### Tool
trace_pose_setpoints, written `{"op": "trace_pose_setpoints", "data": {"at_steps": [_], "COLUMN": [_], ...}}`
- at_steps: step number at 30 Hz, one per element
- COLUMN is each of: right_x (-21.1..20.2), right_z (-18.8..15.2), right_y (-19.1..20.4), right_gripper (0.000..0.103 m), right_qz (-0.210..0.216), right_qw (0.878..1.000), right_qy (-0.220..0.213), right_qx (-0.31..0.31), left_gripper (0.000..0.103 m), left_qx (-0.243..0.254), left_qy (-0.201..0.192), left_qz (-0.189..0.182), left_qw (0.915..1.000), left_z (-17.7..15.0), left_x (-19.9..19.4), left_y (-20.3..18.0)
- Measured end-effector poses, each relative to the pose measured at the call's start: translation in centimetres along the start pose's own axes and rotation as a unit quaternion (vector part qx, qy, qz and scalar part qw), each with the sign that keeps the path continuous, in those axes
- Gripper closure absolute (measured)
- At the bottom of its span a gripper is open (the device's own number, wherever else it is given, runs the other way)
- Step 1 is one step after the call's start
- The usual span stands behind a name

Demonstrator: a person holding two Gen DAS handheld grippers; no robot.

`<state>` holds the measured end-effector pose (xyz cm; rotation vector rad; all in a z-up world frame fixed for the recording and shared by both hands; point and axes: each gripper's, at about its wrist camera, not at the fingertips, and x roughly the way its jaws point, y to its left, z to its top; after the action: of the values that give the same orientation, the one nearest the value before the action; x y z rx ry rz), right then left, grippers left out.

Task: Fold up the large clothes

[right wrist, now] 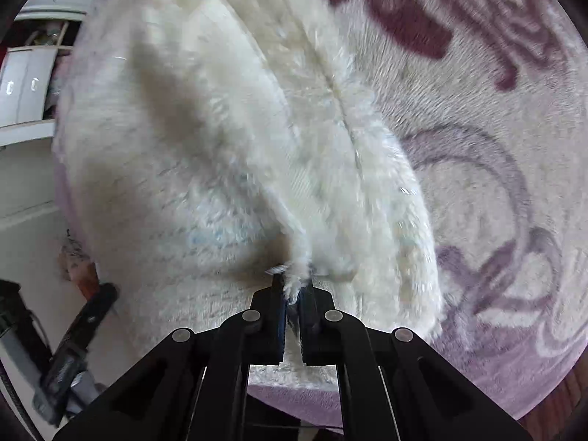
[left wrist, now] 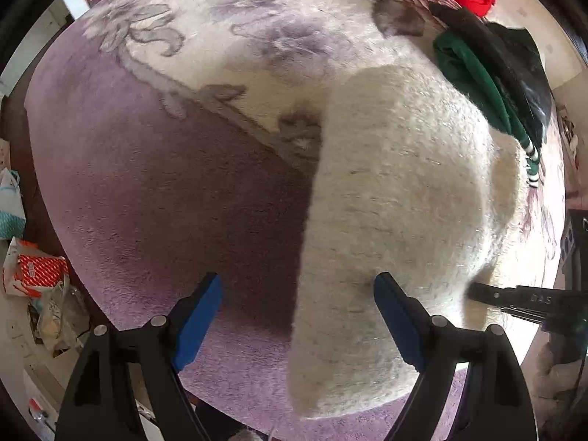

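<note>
Fluffy white garment being folded on a purple floral rug.

Left wrist view: left gripper (left wrist: 297, 286) fingers spread wide, empty, the white garment (left wrist: 397, 198) lengthwise just ahead. Right wrist view: right gripper (right wrist: 293, 288) fingers clamp its near edge.

Both tools: black frames w/ silver rivets, blue pads (left wrist: 198, 316) on fingers.

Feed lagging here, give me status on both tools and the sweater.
Left tool open, empty. Right tool shut on white sweater, lifting fold. Nothing blocking.
</note>
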<state>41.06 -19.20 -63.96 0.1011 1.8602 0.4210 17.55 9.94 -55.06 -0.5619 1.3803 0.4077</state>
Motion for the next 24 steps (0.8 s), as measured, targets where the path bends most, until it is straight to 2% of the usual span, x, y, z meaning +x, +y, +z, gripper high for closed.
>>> {"op": "trace_pose_setpoints", "data": {"at_steps": [2,5,6,7,8,9,11,13,16,18,21,23,24], "right_x": [-0.4,-0.9,-1.5,-2.1,-2.8,-3.4,-4.7,-4.3,-2.1,-0.5,0.8,1.5,2.7], "right_z": [0.1,0.2,0.5,0.8,1.0,1.3,1.7,2.8,4.9,5.9,7.4,8.3,8.9], "right_y": [0.4,0.8,0.6,0.4,0.1,0.2,0.1,1.0,0.5,-0.8,-3.2,-5.6,-6.9], "right_gripper": [0.097,0.086,0.074,0.067,0.053,0.031,0.0,0.0,0.0,0.0,0.0,0.0,0.0], "right_qz": [0.004,0.025,0.02,0.025,0.037,0.045,0.0,-0.053,-0.045,-0.023,0.053,0.124,0.177], "right_qw": [1.0,0.999,0.999,0.999,0.998,0.998,0.997,0.991,0.991,0.991,0.99,0.984,0.976], "right_qy": [0.007,0.024,0.016,0.006,-0.002,-0.015,-0.043,-0.063,-0.042,-0.029,0.0,0.035,0.063], "right_qx": [-0.023,-0.038,-0.039,-0.041,-0.041,-0.043,-0.069,-0.107,-0.12,-0.127,-0.133,-0.125,-0.111], "left_gripper": [0.018,0.018,0.018,0.018,0.018,0.018,0.018,0.018,0.018,0.018,0.018,0.018,0.018], "left_qx": [-0.007,-0.011,-0.007,-0.004,-0.001,0.004,0.02,0.033,0.035,0.031,0.024,0.006,-0.004], "left_qy": [-0.004,-0.004,0.003,0.007,0.008,0.008,0.009,0.009,0.016,0.021,0.027,0.035,0.04], "left_qz": [0.0,-0.03,-0.043,-0.054,-0.06,-0.067,-0.065,-0.067,-0.077,-0.094,-0.142,-0.194,-0.221], "left_qw": [1.0,0.9995,0.9991,0.9985,0.9982,0.9977,0.9976,0.9971,0.9963,0.9948,0.9891,0.9803,0.9745], "left_z": [0.3,0.9,1.2,1.4,1.6,1.8,2.0,2.2,2.6,2.7,3.1,3.6,3.6], "left_x": [0.2,1.2,1.7,2.1,2.3,2.4,2.5,2.6,3.1,3.5,4.6,5.8,6.2], "left_y": [1.0,1.9,1.9,1.8,1.7,1.5,0.9,0.4,0.2,0.5,0.9,1.4,1.5]}}
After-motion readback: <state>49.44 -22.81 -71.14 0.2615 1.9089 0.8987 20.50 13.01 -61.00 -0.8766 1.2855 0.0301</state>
